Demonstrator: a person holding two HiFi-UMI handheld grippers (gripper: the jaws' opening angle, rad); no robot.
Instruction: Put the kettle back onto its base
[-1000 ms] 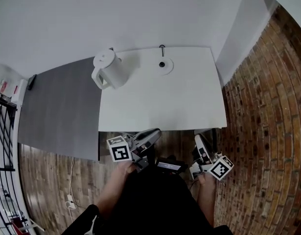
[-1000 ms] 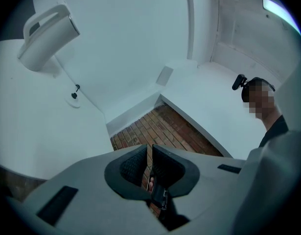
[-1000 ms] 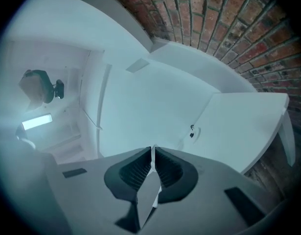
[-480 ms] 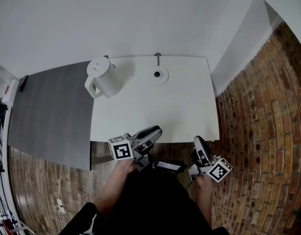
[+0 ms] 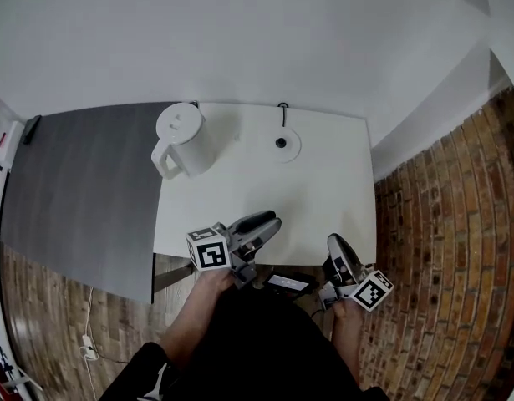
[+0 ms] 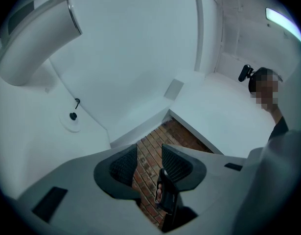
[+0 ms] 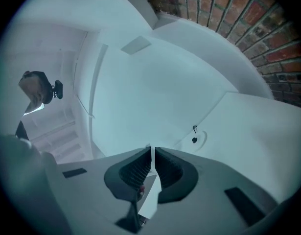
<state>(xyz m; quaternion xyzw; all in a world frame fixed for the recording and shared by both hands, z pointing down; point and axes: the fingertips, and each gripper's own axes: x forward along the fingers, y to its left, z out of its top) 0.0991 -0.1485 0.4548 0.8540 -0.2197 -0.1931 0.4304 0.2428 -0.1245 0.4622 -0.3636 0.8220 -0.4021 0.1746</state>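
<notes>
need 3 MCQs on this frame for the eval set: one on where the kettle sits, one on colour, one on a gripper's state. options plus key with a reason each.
1. Where is the kettle relative to its base?
A. On it
B. On the table, left of it
C. On the floor below it

2. What colour is the kettle?
A. Black
B. Red
C. White

3. The left gripper is:
A. Open, nothing between its jaws
B. Shut on the kettle
C. Shut on the base

Key:
1 B: the head view shows it standing on the table, apart from the base.
2 C: body and lid are white.
3 A: its jaws have just been opening, and only brick floor shows between them.
</notes>
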